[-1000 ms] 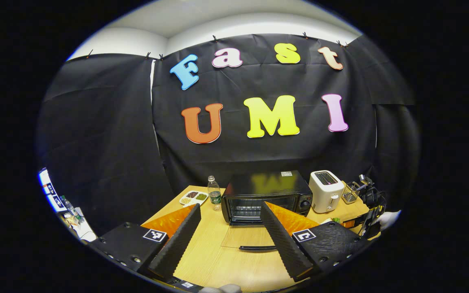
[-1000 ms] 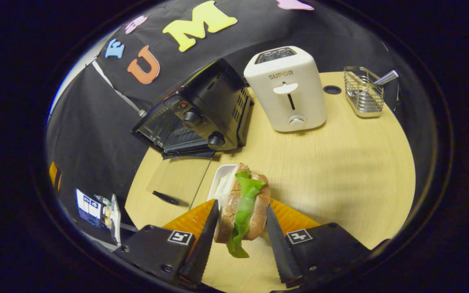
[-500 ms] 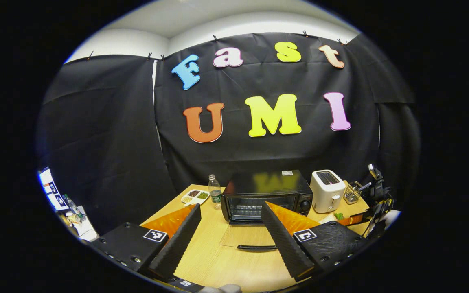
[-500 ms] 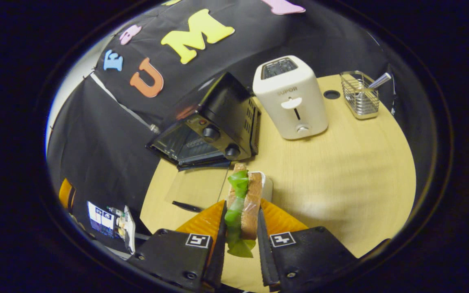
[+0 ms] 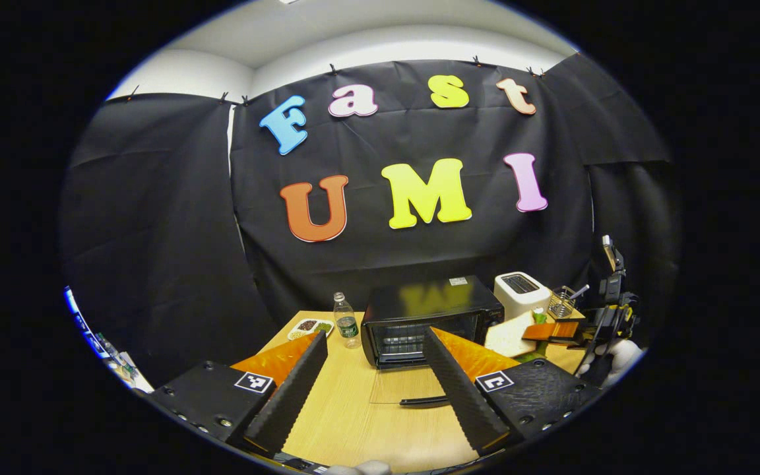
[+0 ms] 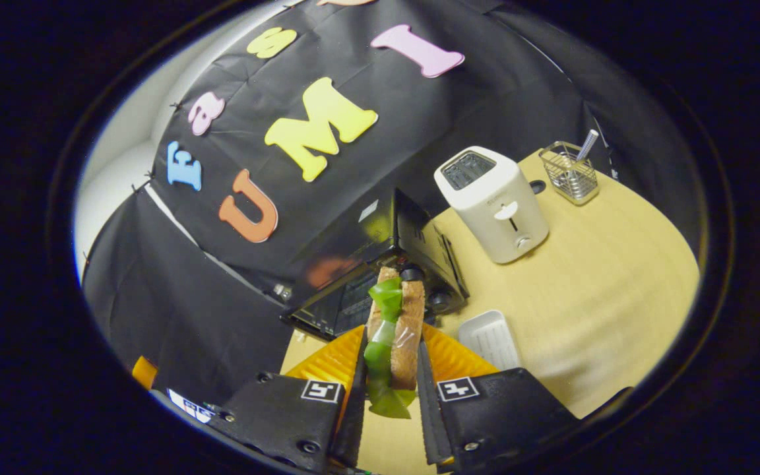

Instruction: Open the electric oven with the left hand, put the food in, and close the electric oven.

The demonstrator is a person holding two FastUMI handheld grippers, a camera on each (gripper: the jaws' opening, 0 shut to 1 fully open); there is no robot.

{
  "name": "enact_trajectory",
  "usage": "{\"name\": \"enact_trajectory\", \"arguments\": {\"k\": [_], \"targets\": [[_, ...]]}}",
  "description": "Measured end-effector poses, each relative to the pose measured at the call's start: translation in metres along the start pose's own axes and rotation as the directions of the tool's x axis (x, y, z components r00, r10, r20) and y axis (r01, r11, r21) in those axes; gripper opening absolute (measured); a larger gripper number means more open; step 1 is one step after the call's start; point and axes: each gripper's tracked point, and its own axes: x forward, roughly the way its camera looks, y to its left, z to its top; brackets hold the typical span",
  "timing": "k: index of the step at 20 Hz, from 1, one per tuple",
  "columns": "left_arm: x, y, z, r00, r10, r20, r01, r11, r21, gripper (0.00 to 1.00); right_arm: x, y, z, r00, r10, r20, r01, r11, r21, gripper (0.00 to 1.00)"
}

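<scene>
Right gripper view: right hand-held gripper (image 6: 390, 389) clamped on the sandwich (image 6: 393, 340) has lifted it off the white tray (image 6: 489, 340) toward the open oven (image 6: 380, 277) at frame center, so insertion is next; left hand-held gripper (image 5: 373, 389) hangs back, fingers apart.

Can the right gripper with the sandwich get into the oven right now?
Probably yes. The oven door lies flat open on the table, the left gripper is held back, and the right gripper grips the sandwich near the opening.
</scene>
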Motion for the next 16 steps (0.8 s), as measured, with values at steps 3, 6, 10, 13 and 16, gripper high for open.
{"name": "enact_trajectory", "arguments": {"k": [3, 6, 10, 13, 16], "targets": [[-0.004, 0.006, 0.001, 0.998, -0.060, 0.020, 0.060, 0.998, 0.025, 0.96, 0.023, 0.020, -0.025, 0.999, -0.004, 0.053, -0.001, 0.995, 0.099, 0.40], [-0.004, 0.013, -0.007, 0.995, -0.102, 0.014, 0.101, 0.994, 0.052, 0.96, 0.057, 0.034, -0.043, 0.993, -0.006, 0.120, -0.015, 0.984, 0.178, 0.40], [-0.007, 0.026, -0.020, 0.992, -0.123, -0.006, 0.123, 0.989, 0.077, 0.95, 0.104, 0.047, -0.058, 0.975, -0.035, 0.220, -0.026, 0.963, 0.268, 0.40], [-0.004, 0.039, -0.029, 0.992, -0.127, -0.025, 0.128, 0.988, 0.082, 0.96, 0.138, 0.060, -0.069, 0.963, -0.054, 0.266, -0.038, 0.944, 0.329, 0.39], [0.002, 0.052, -0.036, 0.993, -0.115, -0.039, 0.118, 0.989, 0.090, 0.96, 0.173, 0.067, -0.073, 0.956, -0.075, 0.282, -0.039, 0.926, 0.376, 0.39]]}}
